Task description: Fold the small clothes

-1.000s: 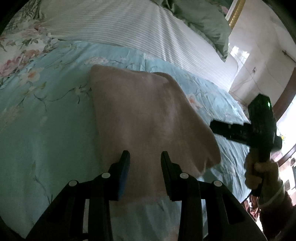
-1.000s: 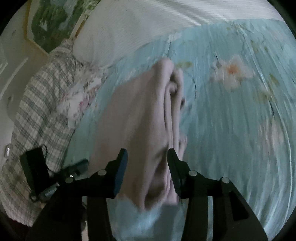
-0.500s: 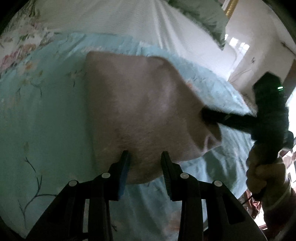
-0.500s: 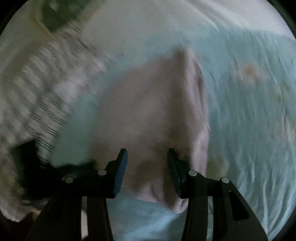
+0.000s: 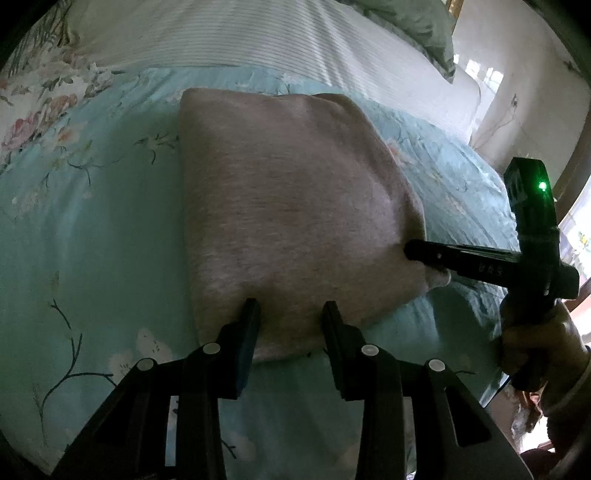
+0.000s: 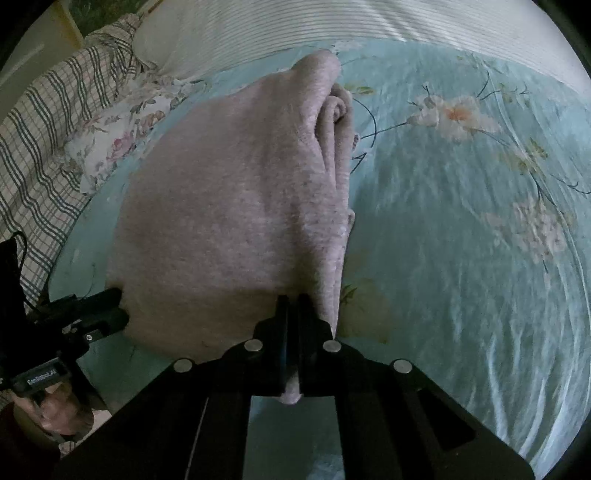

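One folded pinkish-grey garment [image 5: 291,206], two hand-held grippers, one bed. Garment lying flat on the bed's pale blue floral cover [image 5: 92,229], a striped white sheet [image 5: 229,33] beyond its far edge and a plaid cloth [image 6: 40,122] off to the left in the right wrist view.

Left hand-held gripper [image 5: 290,314]: fingers wide apart, gripping nothing, tips straddling the garment's near edge (contact with the cloth not clear). Garment straight ahead of it, spreading forward and to both sides; bare cover open on its left.

Right hand-held gripper [image 6: 291,306]: fingers pressed nearly together on the garment's near corner, a small tuft of cloth poking out behind the tips. From the left wrist view, seen coming in from the right, its tip at the garment's right-hand edge. Stacked fold layers [image 6: 336,122] running away just right of this hand-held gripper; wide stretch of open cover further right. Person's gloved right hand [image 5: 535,339] around the handle.
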Tool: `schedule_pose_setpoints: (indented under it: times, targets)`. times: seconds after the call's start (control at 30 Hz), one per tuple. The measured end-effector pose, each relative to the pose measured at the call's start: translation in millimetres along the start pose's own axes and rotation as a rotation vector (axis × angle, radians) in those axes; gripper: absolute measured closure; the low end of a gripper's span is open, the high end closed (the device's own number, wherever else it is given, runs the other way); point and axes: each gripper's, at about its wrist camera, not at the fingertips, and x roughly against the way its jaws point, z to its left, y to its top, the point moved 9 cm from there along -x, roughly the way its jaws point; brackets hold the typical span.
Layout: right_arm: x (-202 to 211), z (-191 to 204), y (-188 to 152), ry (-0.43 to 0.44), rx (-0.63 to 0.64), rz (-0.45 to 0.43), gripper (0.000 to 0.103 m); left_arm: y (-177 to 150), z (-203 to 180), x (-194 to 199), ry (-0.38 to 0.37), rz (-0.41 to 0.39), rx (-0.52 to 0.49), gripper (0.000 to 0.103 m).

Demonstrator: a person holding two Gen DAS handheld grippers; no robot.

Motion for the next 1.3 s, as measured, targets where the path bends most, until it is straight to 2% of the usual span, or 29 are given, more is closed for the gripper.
schedule_pose_setpoints:
  times: [0.07,0.1,0.17,0.27,0.37,0.43,0.5,0.6,0.77,0.9,1.13,1.17,1.2,1.27,1.3]
  targets:
    - [4.0,1.5,0.8,0.016,-0.032,0.005,0.100,-1.6,-0.6,0.6,0.003,-0.002,-0.001,0.068]
    - [8.6,3.2,2.0,0.029,-0.042,-0.004,0.095,-1.6,-0.5,0.5,0.005,-0.001,-0.002,0.068]
    - [25.2,12.6,12.3,0.046,-0.027,-0.056,0.095,-0.9,-2.1,5.8,0.007,0.008,-0.002,0.067]
    - [47.1,25.1,44.5,0.068,-0.011,-0.158,0.095,7.3,-9.4,26.0,-0.041,-0.027,-0.006,0.067]
    - [37.3,24.9,74.0,0.050,0.000,-0.172,0.094,20.4,-9.2,36.0,-0.056,-0.067,0.012,0.067]
    - [17.8,16.9,90.8,0.040,-0.020,-0.162,0.094,24.8,-3.4,30.6,-0.031,-0.060,0.023,0.067]
    - [-9.4,0.4,94.2,0.002,-0.059,-0.109,0.094,25.1,4.1,20.2,-0.005,-0.037,0.041,0.067]
    - [-32.7,-16.0,90.7,0.008,-0.105,-0.080,0.094,19.1,11.8,4.3,-0.001,0.006,0.068,0.067]
    - [-33.0,-20.8,90.8,0.008,-0.105,-0.083,0.094,16.8,10.3,0.1,0.021,0.006,0.039,0.067]
    - [-29.4,-24.6,90.0,0.016,-0.131,-0.085,0.094,23.7,10.0,5.6,-0.015,0.004,0.059,0.067]
    - [11.1,-7.1,81.0,0.028,-0.135,-0.115,0.089,29.4,9.7,21.1,-0.004,-0.027,0.071,0.065]
    - [18.2,-3.7,77.2,0.030,-0.129,-0.121,0.085,28.4,10.9,23.6,0.005,-0.029,0.070,0.065]
    - [26.2,0.3,71.2,0.030,-0.119,-0.123,0.075,27.2,12.2,26.0,0.011,-0.030,0.070,0.064]
    - [35.9,5.6,63.1,0.031,-0.105,-0.128,0.062,23.4,11.9,32.0,0.018,-0.032,0.074,0.057]
    - [41.8,8.5,58.6,0.033,-0.097,-0.133,0.061,22.4,12.3,34.4,0.023,-0.033,0.079,0.048]
